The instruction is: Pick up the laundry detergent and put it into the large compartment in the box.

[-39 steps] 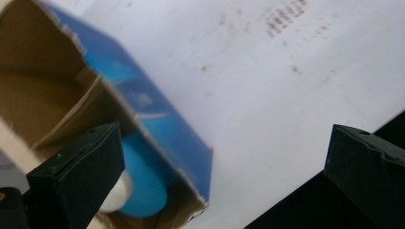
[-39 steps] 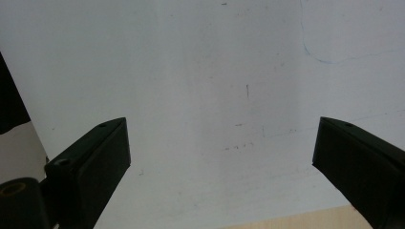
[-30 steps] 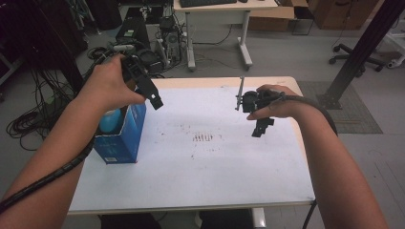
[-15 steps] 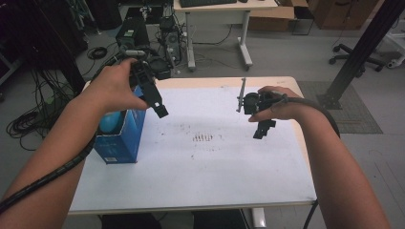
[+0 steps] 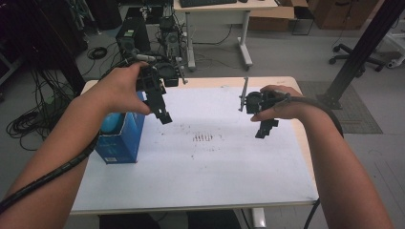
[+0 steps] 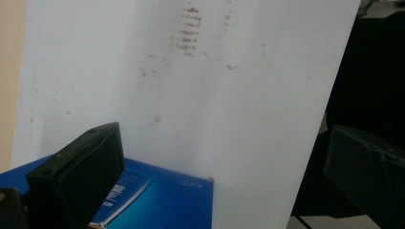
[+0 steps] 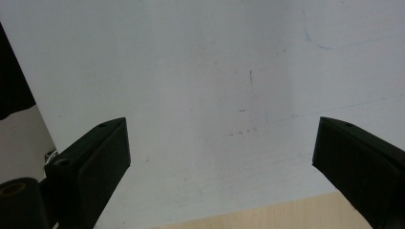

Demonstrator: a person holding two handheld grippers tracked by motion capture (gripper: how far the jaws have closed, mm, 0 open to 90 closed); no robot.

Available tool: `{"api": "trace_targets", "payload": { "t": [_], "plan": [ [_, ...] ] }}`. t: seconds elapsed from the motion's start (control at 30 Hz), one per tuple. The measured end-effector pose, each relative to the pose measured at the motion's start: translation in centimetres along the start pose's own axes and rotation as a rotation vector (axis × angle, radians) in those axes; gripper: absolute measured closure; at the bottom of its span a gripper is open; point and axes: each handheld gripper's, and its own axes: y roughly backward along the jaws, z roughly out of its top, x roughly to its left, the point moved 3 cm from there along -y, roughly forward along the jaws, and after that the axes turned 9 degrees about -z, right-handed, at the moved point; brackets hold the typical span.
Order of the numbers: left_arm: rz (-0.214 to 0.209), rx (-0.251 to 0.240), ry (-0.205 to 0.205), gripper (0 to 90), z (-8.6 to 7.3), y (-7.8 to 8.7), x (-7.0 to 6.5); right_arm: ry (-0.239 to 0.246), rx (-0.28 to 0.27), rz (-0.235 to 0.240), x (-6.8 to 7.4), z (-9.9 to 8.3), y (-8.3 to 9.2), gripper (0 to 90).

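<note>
The left gripper [image 5: 165, 116] has drifted right, off the blue box [image 5: 119, 138] — jaws wide, empty. The right gripper [image 5: 265, 129] hovers over the white sheet [image 5: 200, 167] — open too, nothing grasped yet.

White is the big colour here: a flat white sheet [image 5: 205, 162] covers the pale tan wooden table [image 5: 210, 82], with tan showing along the far edge. In the middle of the sheet sits a smudgy patch of short dark grey marks [image 5: 206, 138], set in rows. The upright blue cardboard box [image 5: 122, 138] is deep blue on its sides, with a brighter turquoise round shape on top and small pale print low on its front. Both tools are matt black: the black left gripper [image 5: 162, 113] and the black right gripper [image 5: 265, 130]. A faint thin blue curved line [image 7: 334, 43] crosses the white in the right gripper view.
</note>
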Motion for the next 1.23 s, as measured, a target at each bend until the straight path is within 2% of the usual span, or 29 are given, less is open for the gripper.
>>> {"api": "trace_targets", "payload": {
  "t": [0.63,1.23],
  "plan": [
    [0.003,0.005,0.008,0.1,0.62,-0.17,0.45,0.003,-0.002,0.003,-0.31,-0.07,-0.18,5.5],
    [0.012,0.014,0.037,0.2,0.27,-0.29,0.56,0.008,-0.005,0.001,-0.17,0.06,-0.23,5.8]
  ]
}}
